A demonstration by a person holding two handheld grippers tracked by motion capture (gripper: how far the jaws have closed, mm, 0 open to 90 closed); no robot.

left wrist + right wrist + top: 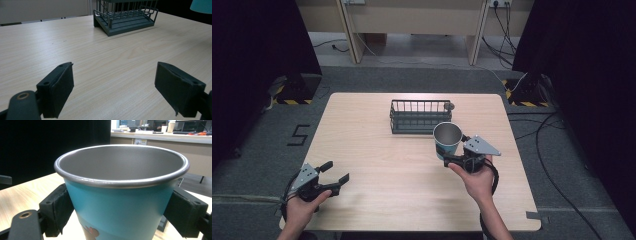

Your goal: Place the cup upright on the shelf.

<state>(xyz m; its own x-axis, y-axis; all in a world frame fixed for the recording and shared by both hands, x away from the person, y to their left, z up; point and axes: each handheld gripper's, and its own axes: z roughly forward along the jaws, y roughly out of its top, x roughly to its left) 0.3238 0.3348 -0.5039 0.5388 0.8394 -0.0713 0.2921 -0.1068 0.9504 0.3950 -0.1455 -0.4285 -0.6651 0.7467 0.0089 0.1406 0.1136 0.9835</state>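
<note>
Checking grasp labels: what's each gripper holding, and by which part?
The right gripper is shut on the teal cup, jaws on opposite sides of its wall below the rim. The left gripper is open, holding nothing.

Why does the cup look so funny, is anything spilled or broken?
Nothing is spilled or broken. The blue cup is upright and looks empty; the right gripper holds it beside the wire basket. The left gripper is open above the bare table.
</note>
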